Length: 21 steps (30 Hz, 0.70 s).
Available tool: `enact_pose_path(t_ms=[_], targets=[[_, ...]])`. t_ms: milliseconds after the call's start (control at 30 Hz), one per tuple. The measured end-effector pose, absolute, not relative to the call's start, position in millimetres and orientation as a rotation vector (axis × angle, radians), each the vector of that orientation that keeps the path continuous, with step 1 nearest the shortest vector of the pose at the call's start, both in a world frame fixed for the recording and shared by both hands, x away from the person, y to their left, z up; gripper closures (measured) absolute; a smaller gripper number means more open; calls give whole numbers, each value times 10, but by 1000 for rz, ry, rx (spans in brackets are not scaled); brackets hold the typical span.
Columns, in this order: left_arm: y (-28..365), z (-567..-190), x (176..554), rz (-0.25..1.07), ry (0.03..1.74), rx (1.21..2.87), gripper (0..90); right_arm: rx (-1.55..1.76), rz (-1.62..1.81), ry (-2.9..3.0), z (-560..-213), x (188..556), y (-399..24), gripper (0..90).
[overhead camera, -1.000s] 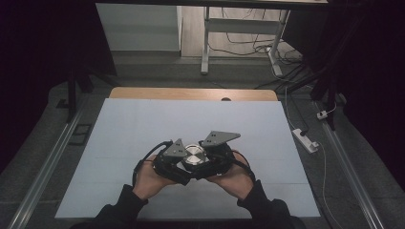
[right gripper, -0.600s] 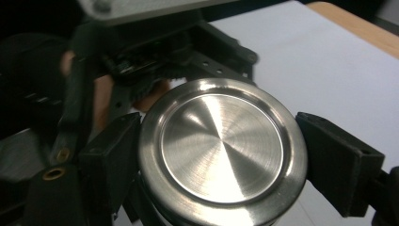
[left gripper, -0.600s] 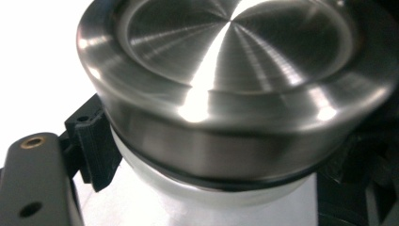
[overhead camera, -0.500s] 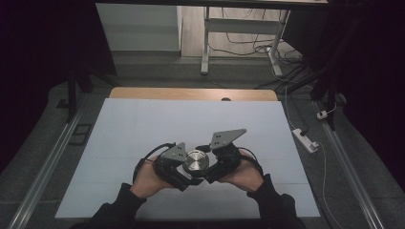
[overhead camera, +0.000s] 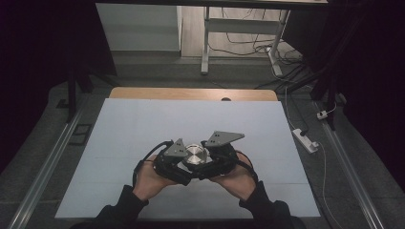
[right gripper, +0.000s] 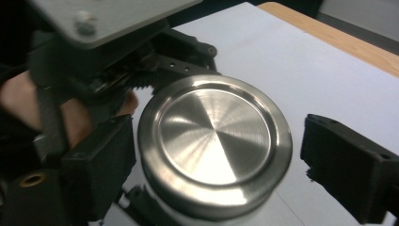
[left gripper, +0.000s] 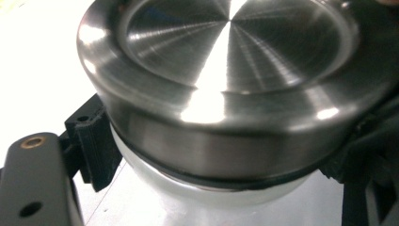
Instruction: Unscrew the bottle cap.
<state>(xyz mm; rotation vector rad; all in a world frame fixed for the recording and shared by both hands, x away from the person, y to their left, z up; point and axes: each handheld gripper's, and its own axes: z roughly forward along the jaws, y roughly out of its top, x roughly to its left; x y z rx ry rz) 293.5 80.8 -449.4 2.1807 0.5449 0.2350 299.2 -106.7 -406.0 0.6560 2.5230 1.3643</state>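
Right tongs [right gripper: 214,155] have just reopened around the steel lid [right gripper: 214,146]; left tongs [overhead camera: 184,164] clamp the jar.

No legible text or markings.

- A pale sheet [overhead camera: 143,124] covers the table [overhead camera: 191,93], whose wooden far edge stays bare.
- Grey carpeted floor [overhead camera: 43,143] surrounds it, with metal rails [overhead camera: 43,176] along both sides.
- A white power strip [overhead camera: 305,140] lies at the right.
- Beyond, white stand legs [overhead camera: 205,43] rise among loose cables [overhead camera: 248,36].
- The room's sides are dark.
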Motion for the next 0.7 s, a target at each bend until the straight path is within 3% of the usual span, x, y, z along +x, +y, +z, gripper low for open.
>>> enact_pose_path(t_ms=[33,567,633,700], targets=[[797,-4488,2932,239,537,2190,160,663,1379,2529,-4073,2990,-1058,173],[834,-4468,2920,58,289,2197,160,289,1563,2772,-4058,3132,-1248,175],[819,-4479,2924,69,309,2205,160,296,1561,2793,-4081,3152,-1253,170],[819,-4482,2928,75,324,2206,160,361,1554,2761,-4083,3151,-1249,111]])
